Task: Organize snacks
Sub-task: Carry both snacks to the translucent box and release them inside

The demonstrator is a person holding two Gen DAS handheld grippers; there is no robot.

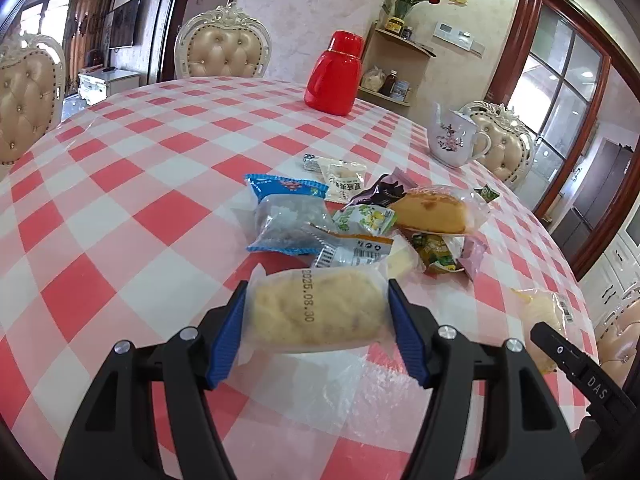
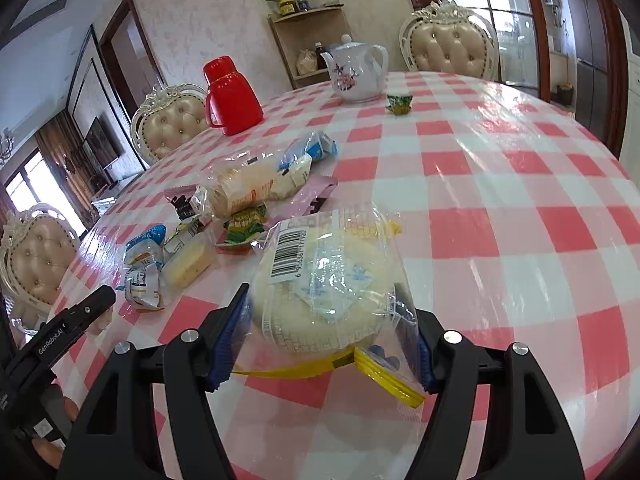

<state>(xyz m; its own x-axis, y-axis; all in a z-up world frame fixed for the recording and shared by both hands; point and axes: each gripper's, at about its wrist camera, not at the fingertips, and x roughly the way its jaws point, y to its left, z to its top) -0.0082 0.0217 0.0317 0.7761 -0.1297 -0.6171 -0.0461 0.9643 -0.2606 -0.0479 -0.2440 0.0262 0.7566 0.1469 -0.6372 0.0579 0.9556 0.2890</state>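
Observation:
My left gripper [image 1: 316, 294] is shut on a wrapped yellow bread roll [image 1: 316, 310] stamped with a date, its blue pads pressing both ends just above the checked tablecloth. My right gripper [image 2: 324, 300] is shut on a round pale cake in a clear wrapper [image 2: 320, 292] with a barcode and yellow edge. That cake and the right gripper's body also show at the right of the left wrist view [image 1: 544, 312]. A pile of several wrapped snacks [image 1: 360, 220] lies beyond the left gripper; it also shows in the right wrist view [image 2: 240, 200].
A red thermos [image 1: 334, 74] and a white flowered teapot [image 1: 454, 136] stand at the far side of the round table [image 1: 120, 200]. A small green candy [image 2: 399, 104] lies near the teapot [image 2: 356, 72]. Padded chairs [image 1: 222, 46] ring the table.

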